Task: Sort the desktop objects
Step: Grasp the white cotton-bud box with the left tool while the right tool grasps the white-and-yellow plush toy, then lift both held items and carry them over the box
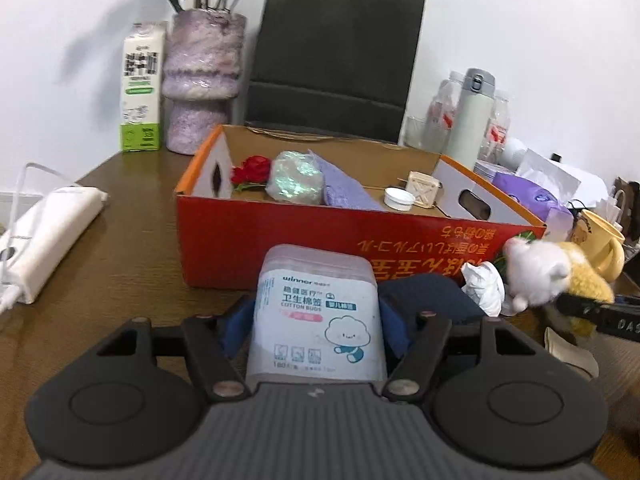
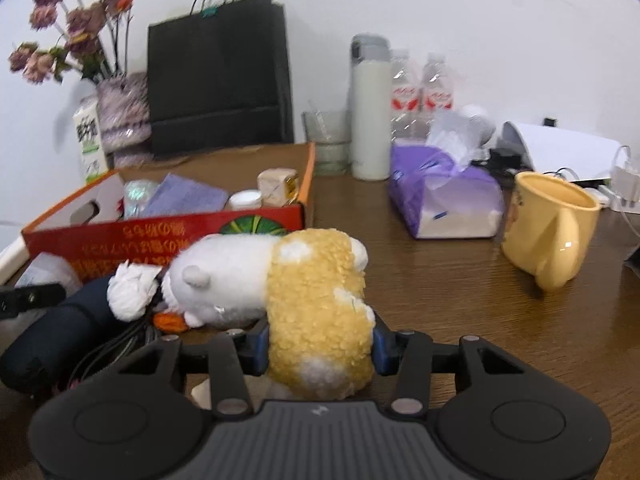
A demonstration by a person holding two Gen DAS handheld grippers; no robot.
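Gripping with both tongs: each has one thing between its blue pads.
Left tongs (image 1: 316,320): my pads press both sides of the cotton bud box (image 1: 318,316), which stands upright between them, just in front of the red cardboard box (image 1: 280,240).
Cotton bud box: clear plastic, rounded corners, white label with teal print and a small cloud cartoon.
Right tongs (image 2: 318,346): closed on the rear of the plush toy (image 2: 280,280), which lies on its side on the brown table (image 2: 460,300), head toward the red box.
Plush toy: curly yellow body with white patches, white head, small grey ear.
Beside the toy: a crumpled white tissue (image 2: 132,292) touching its head, a yellow mug (image 2: 548,228) well apart on the other side.
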